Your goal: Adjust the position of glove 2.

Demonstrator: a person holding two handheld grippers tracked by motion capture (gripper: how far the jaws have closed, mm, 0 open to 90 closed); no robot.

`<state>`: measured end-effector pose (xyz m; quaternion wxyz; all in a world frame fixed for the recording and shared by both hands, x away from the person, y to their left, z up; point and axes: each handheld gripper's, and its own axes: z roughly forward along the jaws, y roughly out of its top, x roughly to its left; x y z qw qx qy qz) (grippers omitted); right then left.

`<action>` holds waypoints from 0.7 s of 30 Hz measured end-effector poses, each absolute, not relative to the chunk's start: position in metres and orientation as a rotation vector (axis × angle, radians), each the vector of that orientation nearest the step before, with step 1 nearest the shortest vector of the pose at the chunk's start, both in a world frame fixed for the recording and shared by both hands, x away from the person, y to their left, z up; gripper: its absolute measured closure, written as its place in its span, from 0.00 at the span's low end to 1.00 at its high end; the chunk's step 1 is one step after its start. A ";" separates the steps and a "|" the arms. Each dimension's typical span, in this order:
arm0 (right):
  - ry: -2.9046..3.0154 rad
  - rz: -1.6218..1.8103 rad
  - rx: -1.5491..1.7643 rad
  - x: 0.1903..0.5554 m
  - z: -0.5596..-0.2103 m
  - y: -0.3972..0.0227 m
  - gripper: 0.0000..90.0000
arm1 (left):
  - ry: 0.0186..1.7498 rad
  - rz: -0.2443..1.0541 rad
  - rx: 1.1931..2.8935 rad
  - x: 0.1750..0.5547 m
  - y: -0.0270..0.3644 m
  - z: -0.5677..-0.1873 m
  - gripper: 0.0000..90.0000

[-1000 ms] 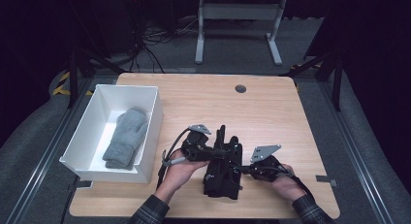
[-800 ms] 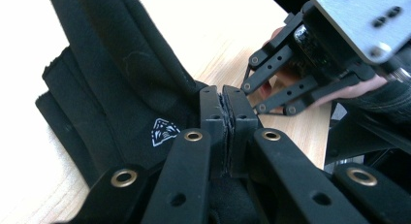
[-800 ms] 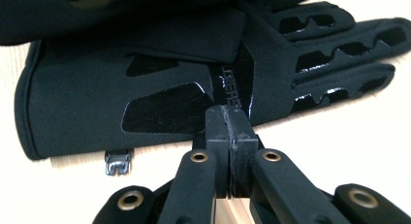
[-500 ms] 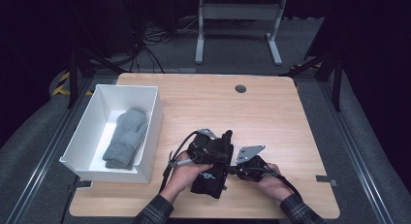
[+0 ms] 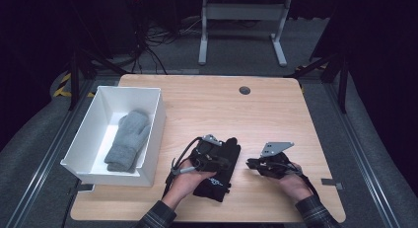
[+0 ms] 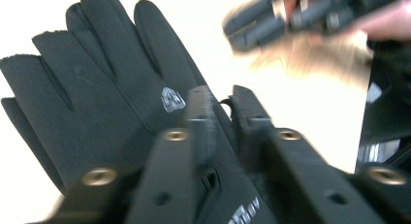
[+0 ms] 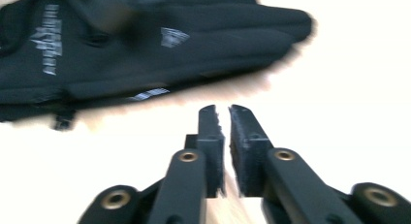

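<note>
A pair of black gloves (image 5: 217, 182) lies flat on the wooden table (image 5: 266, 119) near its front edge, fingers pointing away from the person. My left gripper (image 5: 227, 162) rests on top of them, and in the left gripper view its jaws (image 6: 223, 107) are pressed on the glove's (image 6: 111, 88) edge by the cuff. My right gripper (image 5: 250, 164) hovers over bare wood just right of the gloves. Its jaws (image 7: 227, 110) have just been opening and stand slightly apart with nothing between them. The gloves (image 7: 145, 54) lie beyond their tips.
A white bin (image 5: 154, 134) stands at the table's left with a grey mitten (image 5: 129, 139) inside. A round cable hole (image 5: 244, 90) sits near the far edge. The blurred right gripper (image 6: 291, 15) crosses the top of the left gripper view.
The right gripper let go of the gloves and pulled away to the right. The gloves now lie flatter on the table, and the left gripper has stayed on them.
</note>
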<state>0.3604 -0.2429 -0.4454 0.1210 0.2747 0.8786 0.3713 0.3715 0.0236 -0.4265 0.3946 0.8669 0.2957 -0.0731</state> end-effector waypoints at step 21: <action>2.420 0.972 0.986 0.376 -0.460 -0.287 0.37 | 0.751 -0.110 2.346 0.343 0.042 -0.442 1.00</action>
